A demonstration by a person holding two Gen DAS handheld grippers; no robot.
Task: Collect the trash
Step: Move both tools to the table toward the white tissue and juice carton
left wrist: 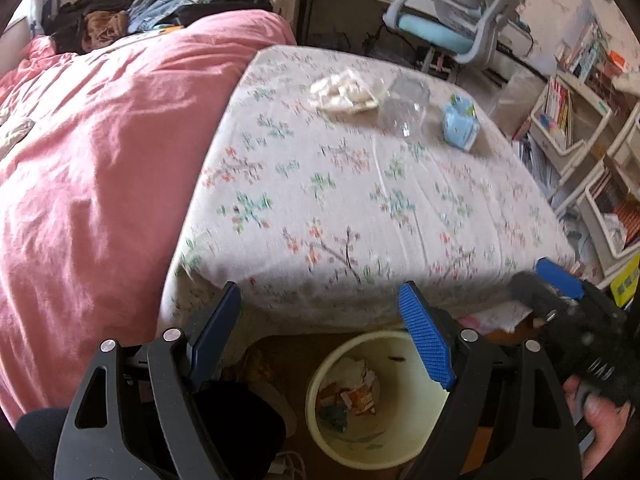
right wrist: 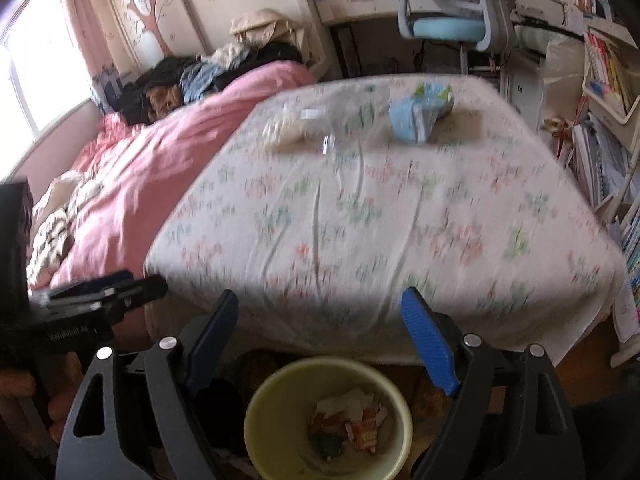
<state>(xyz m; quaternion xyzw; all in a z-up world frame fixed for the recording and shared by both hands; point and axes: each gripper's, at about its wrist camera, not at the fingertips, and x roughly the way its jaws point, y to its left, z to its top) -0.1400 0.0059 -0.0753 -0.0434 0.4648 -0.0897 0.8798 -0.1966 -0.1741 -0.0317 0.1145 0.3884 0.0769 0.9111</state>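
Hovering over the bin [right wrist: 280, 392], both grippers tilt down, jaws apart.

Both wrist views side by side, angled down over bin [left wrist: 362, 400] toward shared bed [right wrist: 400, 220].

Pink duvet [left wrist: 100, 152], seemingly floral sheet [left wrist: 360, 208]

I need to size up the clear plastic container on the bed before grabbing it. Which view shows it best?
The left wrist view: the clear plastic container is fairly sharp there, lying between the white crumpled wrapper and the blue package. The right wrist view is motion-blurred, showing only faint glints of the container.
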